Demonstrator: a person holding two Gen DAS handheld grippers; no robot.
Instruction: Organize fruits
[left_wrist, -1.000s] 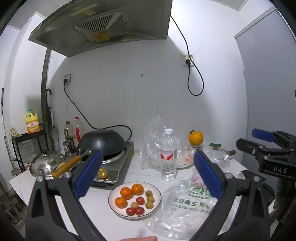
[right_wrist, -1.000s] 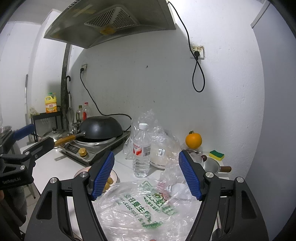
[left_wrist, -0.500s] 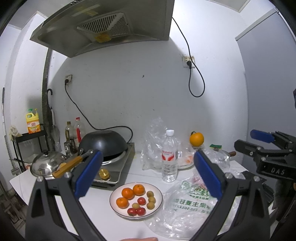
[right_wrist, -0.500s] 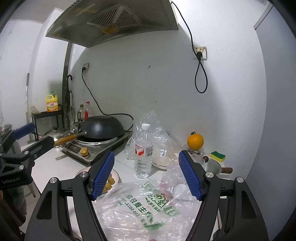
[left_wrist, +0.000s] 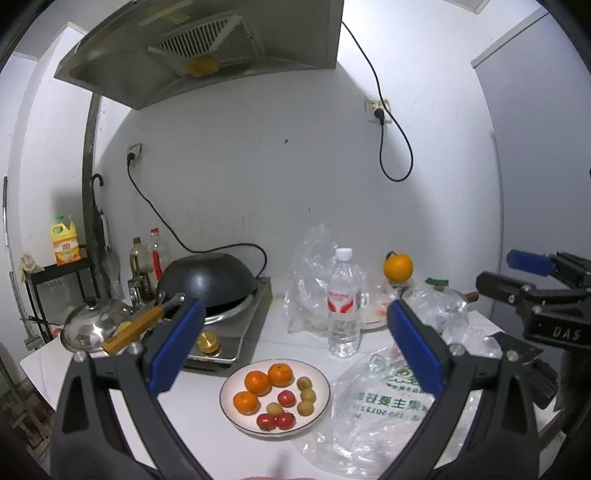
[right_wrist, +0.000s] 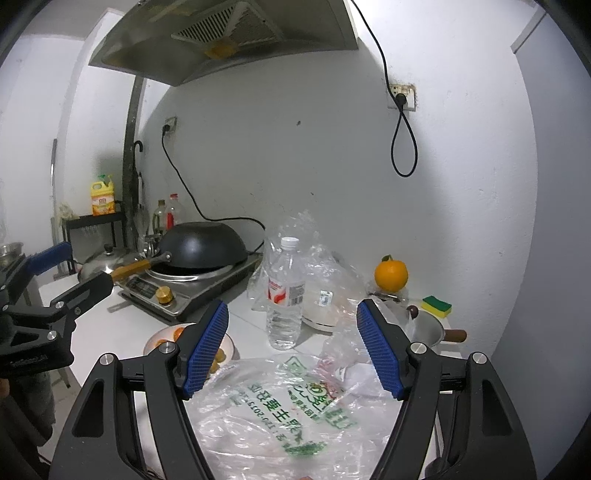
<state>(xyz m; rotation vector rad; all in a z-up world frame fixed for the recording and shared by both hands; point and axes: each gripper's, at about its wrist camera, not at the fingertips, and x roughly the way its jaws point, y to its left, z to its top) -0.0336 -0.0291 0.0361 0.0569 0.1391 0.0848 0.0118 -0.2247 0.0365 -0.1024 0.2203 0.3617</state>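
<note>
A white plate on the white counter holds three oranges, small red fruits and several small yellow-green fruits. My left gripper hovers above and before it, open, nothing between its blue pads. To the plate's right lies a clear plastic bag with green print. In the right wrist view my right gripper is open over that bag, holding nothing; the plate shows partly behind its left finger. A large orange rests at the back right.
A water bottle stands behind the plate, next to crumpled clear bags. A black wok sits on an induction cooker at left, with a steel lid beside it. A small pot and a sponge are at right.
Both views have shifted only slightly; the plate, bag and grippers stay as they were, and both pairs of jaws keep the same width.
</note>
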